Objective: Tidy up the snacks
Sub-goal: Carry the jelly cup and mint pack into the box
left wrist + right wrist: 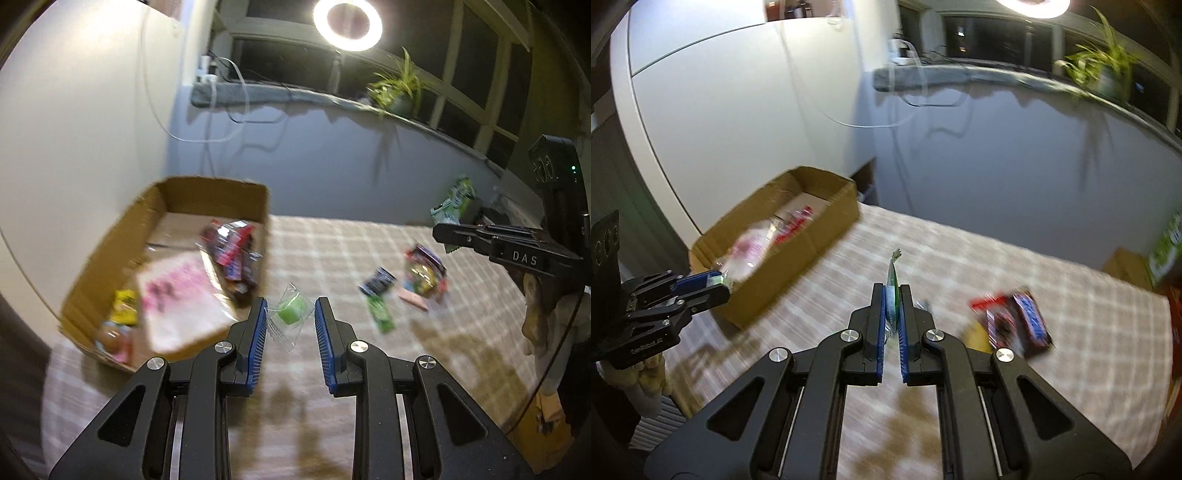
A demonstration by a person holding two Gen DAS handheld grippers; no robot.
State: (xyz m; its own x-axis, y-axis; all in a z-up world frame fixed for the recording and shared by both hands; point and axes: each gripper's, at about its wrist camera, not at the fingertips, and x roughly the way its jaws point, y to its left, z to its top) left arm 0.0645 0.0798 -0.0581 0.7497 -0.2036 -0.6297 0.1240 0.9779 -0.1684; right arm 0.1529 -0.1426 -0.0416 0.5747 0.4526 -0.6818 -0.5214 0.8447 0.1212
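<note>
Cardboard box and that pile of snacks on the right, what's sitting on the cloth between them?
Left wrist view: between the cardboard box and the snack pile, only bare checked cloth shows.

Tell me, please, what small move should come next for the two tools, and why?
Probably carry both over the cardboard box and release. The left tool grips a clear-wrapped green candy, the right tool pinches a thin green packet, and the box beside them already holds snacks.
</note>
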